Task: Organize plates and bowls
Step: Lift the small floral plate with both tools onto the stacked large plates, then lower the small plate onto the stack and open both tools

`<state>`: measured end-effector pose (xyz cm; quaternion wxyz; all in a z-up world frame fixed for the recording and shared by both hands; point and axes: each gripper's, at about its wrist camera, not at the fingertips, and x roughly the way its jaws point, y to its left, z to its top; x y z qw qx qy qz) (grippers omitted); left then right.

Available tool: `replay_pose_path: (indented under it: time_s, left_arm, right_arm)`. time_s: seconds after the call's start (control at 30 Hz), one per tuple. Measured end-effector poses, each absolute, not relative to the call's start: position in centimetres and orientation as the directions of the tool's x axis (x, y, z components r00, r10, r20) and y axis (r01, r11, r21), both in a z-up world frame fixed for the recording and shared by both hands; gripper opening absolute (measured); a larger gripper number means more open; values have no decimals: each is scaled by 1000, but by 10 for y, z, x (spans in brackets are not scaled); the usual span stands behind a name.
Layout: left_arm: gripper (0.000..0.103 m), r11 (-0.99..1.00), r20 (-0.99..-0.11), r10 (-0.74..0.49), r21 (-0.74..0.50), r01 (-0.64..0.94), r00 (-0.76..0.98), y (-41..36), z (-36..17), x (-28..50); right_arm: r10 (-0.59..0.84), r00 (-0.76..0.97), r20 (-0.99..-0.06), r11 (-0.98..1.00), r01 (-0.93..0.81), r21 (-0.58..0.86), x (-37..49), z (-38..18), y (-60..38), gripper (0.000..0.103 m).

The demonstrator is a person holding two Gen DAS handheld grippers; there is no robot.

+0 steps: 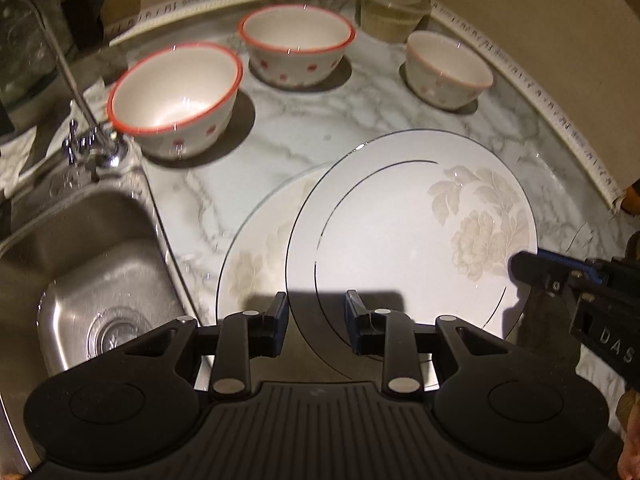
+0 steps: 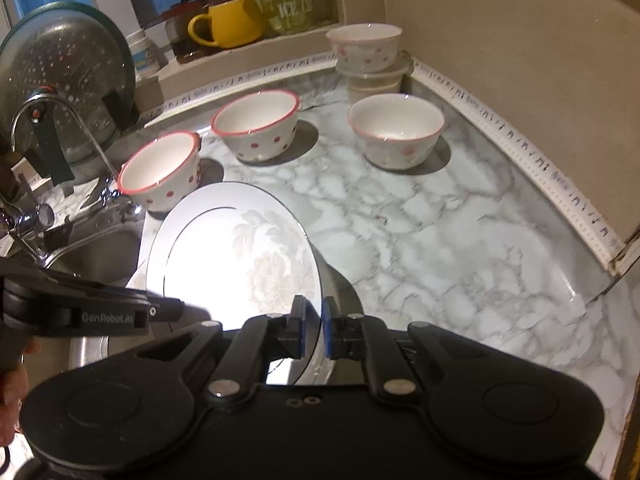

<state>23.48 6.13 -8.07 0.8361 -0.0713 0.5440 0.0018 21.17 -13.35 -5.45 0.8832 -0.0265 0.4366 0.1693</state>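
Observation:
A white floral plate [image 1: 400, 240] is held tilted above a second floral plate [image 1: 256, 248] lying on the marble counter. My right gripper [image 2: 314, 330] is shut on the upper plate's [image 2: 224, 264] rim; it enters the left wrist view from the right [image 1: 520, 268]. My left gripper [image 1: 316, 320] is open, its fingers either side of the upper plate's near edge, not gripping. Three red-rimmed dotted bowls stand behind: left [image 1: 176, 96], middle [image 1: 296, 44], right [image 1: 448, 68]. They also show in the right wrist view: left [image 2: 160, 170], middle [image 2: 256, 124], right [image 2: 396, 128].
A steel sink [image 1: 80, 264] with a tap [image 1: 92, 144] lies to the left. Another bowl sits on stacked containers [image 2: 368, 60] in the back corner. A colander [image 2: 68, 80] and a yellow mug [image 2: 228, 22] stand behind. The wall trim [image 2: 540, 168] bounds the counter at right.

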Motion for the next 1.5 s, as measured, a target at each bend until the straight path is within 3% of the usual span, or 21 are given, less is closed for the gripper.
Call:
replay_pose_path:
  time_s: [0.93,1.5]
  left_arm:
    - [28,993,-903,-80,-110,-49,422,67,-87,217]
    - [28,995,-901,-68,-90,-31,429,66,-91,218]
  right_arm:
    - [272,500,-822,940,-322,115,217,-71,-132,9]
    - [187,496,-848,918,-395,-29,217,-74,-110,14]
